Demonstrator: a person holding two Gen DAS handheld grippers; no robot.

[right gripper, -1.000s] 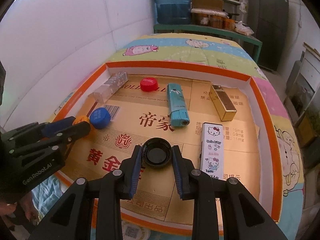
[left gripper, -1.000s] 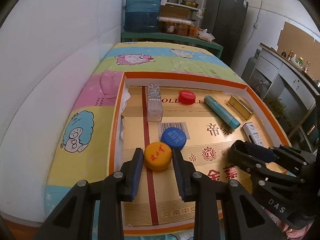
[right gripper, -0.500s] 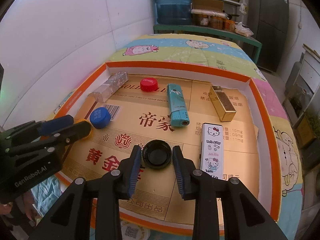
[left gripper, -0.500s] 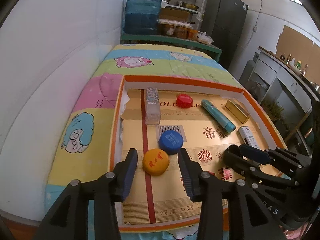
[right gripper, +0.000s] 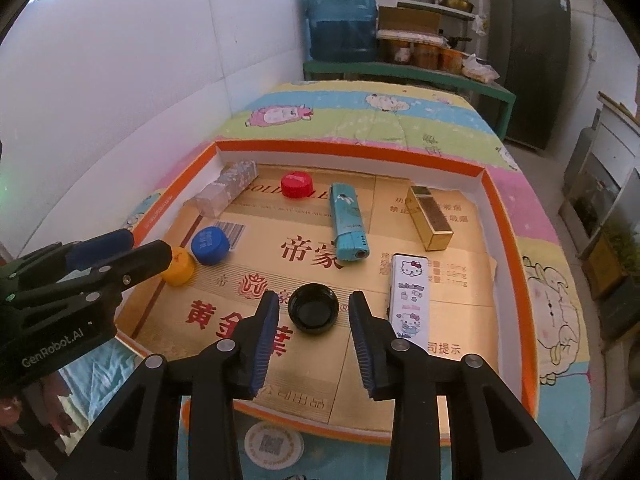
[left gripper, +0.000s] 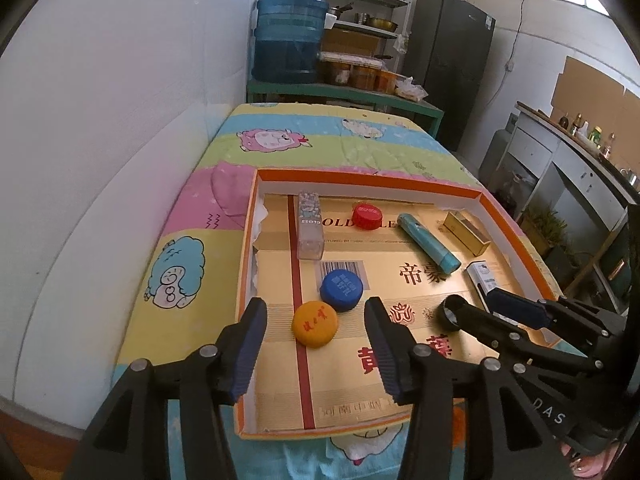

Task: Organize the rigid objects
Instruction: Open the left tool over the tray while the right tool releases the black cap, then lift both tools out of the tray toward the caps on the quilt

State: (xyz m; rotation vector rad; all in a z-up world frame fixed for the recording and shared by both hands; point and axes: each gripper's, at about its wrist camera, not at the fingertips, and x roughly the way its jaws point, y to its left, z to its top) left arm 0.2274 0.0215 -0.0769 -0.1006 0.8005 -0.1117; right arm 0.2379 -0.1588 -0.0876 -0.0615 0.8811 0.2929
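Note:
An orange-rimmed box lid (left gripper: 360, 178) holds the objects. My left gripper (left gripper: 316, 322) is open, its jaws either side of a yellow cap (left gripper: 315, 323) without touching it; a blue cap (left gripper: 341, 290) sits just beyond. My right gripper (right gripper: 314, 318) is open around an upturned black cap (right gripper: 313, 308), apart from it. Farther in lie a red cap (right gripper: 296, 185), a clear box (right gripper: 227, 193), a teal lighter (right gripper: 346, 221), a gold case (right gripper: 430, 223) and a Hello Kitty case (right gripper: 409, 294).
The lid lies on a cartoon-print bedcover (left gripper: 280, 140) against a white wall (left gripper: 120, 120). A blue water jug (left gripper: 290, 36) and shelves stand beyond the bed's far end. A round sticker (right gripper: 273, 446) lies just outside the lid's near edge.
Both grippers have opened and drawn back. The yellow cap and the black cap have been let go and rest on the lid's floor.

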